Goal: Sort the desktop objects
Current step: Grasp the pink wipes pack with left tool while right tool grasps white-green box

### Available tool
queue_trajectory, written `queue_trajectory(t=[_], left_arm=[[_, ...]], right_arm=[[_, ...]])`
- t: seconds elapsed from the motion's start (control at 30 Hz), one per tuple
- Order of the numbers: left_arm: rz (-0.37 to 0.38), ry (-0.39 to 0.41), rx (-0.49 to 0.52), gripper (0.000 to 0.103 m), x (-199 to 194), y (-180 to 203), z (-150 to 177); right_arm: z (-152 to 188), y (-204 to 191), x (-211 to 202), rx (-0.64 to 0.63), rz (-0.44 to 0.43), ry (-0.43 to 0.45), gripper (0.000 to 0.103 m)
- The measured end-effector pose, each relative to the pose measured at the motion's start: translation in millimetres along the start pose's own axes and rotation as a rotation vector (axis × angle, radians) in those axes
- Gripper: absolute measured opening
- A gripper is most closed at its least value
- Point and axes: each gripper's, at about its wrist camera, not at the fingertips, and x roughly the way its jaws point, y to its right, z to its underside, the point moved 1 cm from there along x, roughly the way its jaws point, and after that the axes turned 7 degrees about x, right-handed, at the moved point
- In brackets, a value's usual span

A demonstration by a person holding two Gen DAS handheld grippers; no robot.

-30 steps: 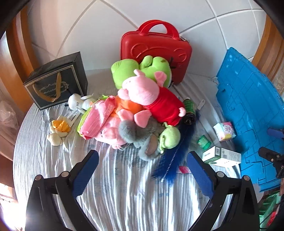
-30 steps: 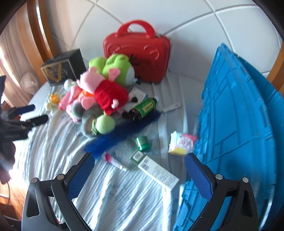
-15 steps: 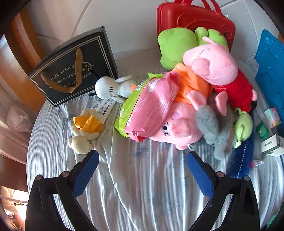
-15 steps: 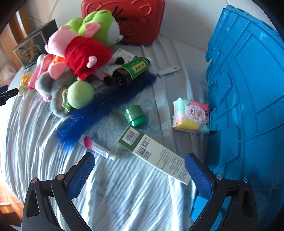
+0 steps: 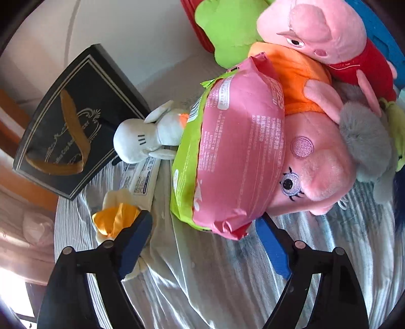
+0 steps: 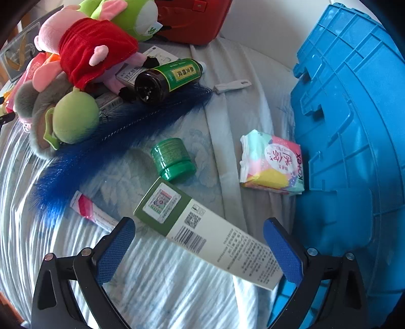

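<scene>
Now I'm closing my left gripper (image 5: 202, 240) around the pink packet (image 5: 235, 157), not yet pinched; right gripper (image 6: 200, 243) gapes over the carton (image 6: 210, 235)

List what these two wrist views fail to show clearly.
- Left wrist view: the pink pack covers part of the pink pig plush; its far end goes under the orange plush.
- Left wrist view: the yellow toy is partly behind the left gripper, whose jaws are closing.
- Right wrist view: the red case is cut off by the top edge.
- Right wrist view: small print on the green-and-white box is unreadable.
</scene>
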Motion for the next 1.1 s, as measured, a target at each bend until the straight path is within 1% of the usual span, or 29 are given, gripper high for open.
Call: queue_trajectory(t=[0.07,0.17,0.23,0.27,0.3,0.33,0.37,0.4,0.43,0.47,0.5,0.53,0.57,0.6,0.63,0.7,0.8,0.93,1.0,1.1], left_arm=[[-0.003,-0.002,0.056,0.084,7.5,3.7,-6.1],[-0.03,0.004,0.138,0.084,14.5,8.6,-12.5],[-0.04,0.009,0.189,0.076,18.0,11.6,-13.9],[-0.034,0.01,0.218,0.065,19.9,13.9,-14.1],[-0.031,0.015,0.245,0.058,20.8,16.5,-13.8],[-0.034,0.024,0.274,0.056,20.5,19.4,-13.2],[-0.029,0.031,0.29,0.049,19.1,21.1,-12.9],[-0.024,0.037,0.294,0.046,17.3,21.1,-12.5],[-0.017,0.043,0.285,0.044,15.2,19.3,-11.9],[-0.006,0.047,0.266,0.042,13.0,16.1,-10.8],[0.004,0.05,0.243,0.037,10.8,12.7,-9.6],[0.014,0.054,0.208,0.033,7.7,7.9,-7.8],[0.029,0.059,0.173,0.031,4.3,3.4,-5.9],[0.044,0.062,0.141,0.029,0.6,-0.5,-3.8],[0.061,0.062,0.104,0.029,-3.5,-4.5,-0.7],[0.091,0.058,0.037,0.028,-10.8,-10.5,7.0],[0.139,0.044,-0.077,0.028,-20.6,-17.7,23.2],[0.196,0.03,-0.218,0.028,-34.3,-19.6,47.5],[0.2,0.023,-0.253,0.027,-40.9,-16.0,57.5],[0.195,0.017,-0.276,0.027,-51.7,-7.1,66.5]], right_arm=[[-2.5,-2.2,7.3,-0.015,0.009,-0.011,0.103],[-6.5,-4.0,17.8,-0.031,0.008,-0.027,0.103],[-8.3,-4.5,23.1,-0.033,0.0,-0.037,0.103],[-8.5,-4.7,25.6,-0.032,-0.005,-0.042,0.103],[-8.2,-4.8,27.5,-0.03,-0.009,-0.046,0.103],[-7.6,-4.5,29.5,-0.025,-0.017,-0.052,0.102],[-6.8,-4.5,31.1,-0.018,-0.026,-0.058,0.101],[-5.6,-4.5,31.8,-0.014,-0.031,-0.063,0.098],[-4.4,-4.6,31.6,-0.012,-0.037,-0.063,0.097],[-3.3,-5.1,30.6,-0.011,-0.044,-0.062,0.092],[-2.4,-6.2,29.2,-0.011,-0.055,-0.061,0.081],[-1.2,-7.9,27.9,-0.015,-0.064,-0.062,0.074],[0.7,-10.4,27.4,-0.021,-0.06,-0.064,0.063],[2.7,-12.5,26.5,-0.023,-0.062,-0.066,0.058],[4.4,-13.1,25.0,-0.013,-0.079,-0.068,0.056],[7.7,-13.5,20.2,0.012,-0.102,-0.067,0.046],[13.0,-15.9,10.6,0.044,-0.134,-0.061,0.04],[20.1,-21.3,-0.4,0.059,-0.172,-0.058,0.037],[23.3,-22.6,-5.8,0.072,-0.19,-0.053,0.035],[26.3,-19.7,-11.6,0.101,-0.218,-0.053,0.034]])
